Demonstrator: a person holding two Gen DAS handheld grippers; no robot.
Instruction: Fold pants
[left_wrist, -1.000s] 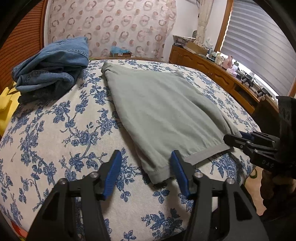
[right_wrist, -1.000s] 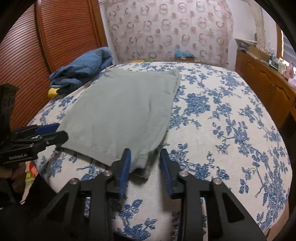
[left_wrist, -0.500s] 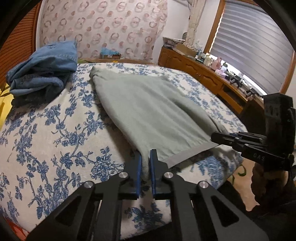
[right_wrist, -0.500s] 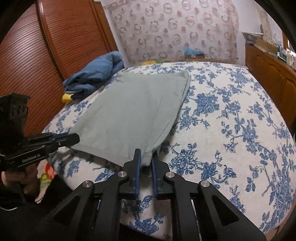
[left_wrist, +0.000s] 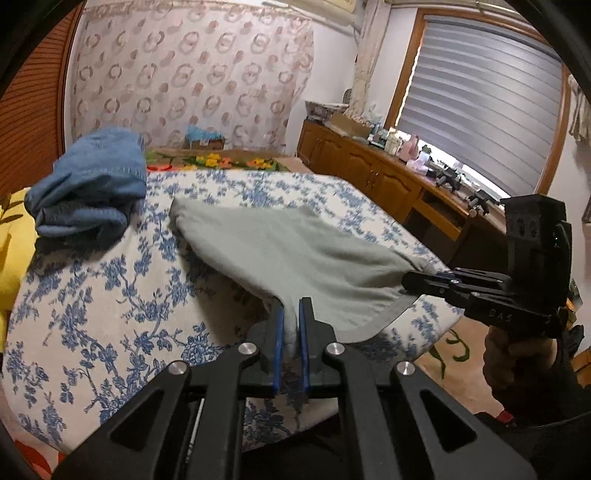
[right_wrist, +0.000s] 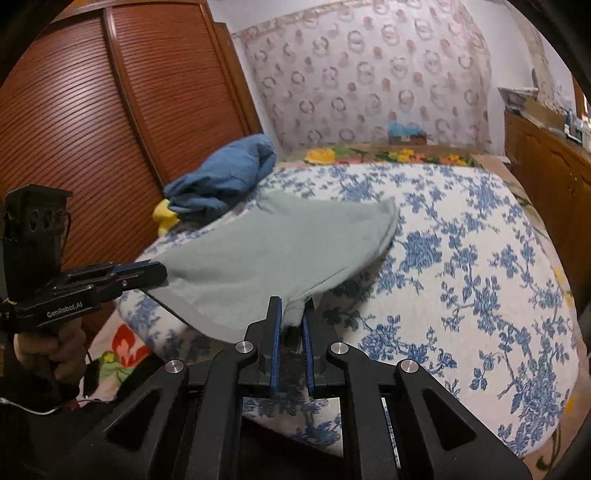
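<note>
The grey-green pants (left_wrist: 295, 251) lie folded on the blue-flowered bed (left_wrist: 110, 295); they also show in the right wrist view (right_wrist: 266, 254). My left gripper (left_wrist: 291, 310) is shut on the near left corner of the pants. My right gripper (right_wrist: 291, 306) is shut on the near right corner. Both corners are lifted off the bed and the near edge hangs between them. The far end still rests on the bed. Each gripper shows in the other's view, the right gripper (left_wrist: 410, 282) and the left gripper (right_wrist: 159, 275).
A heap of blue denim (left_wrist: 92, 184) lies at the bed's far left, next to something yellow (left_wrist: 11, 251). A wooden cabinet (left_wrist: 369, 173) with clutter runs along the right under the window. A slatted wooden wardrobe (right_wrist: 92, 129) stands at the left.
Both grippers closed on the near corners of the pants, then rose. The near edge has lifted off the bed.
</note>
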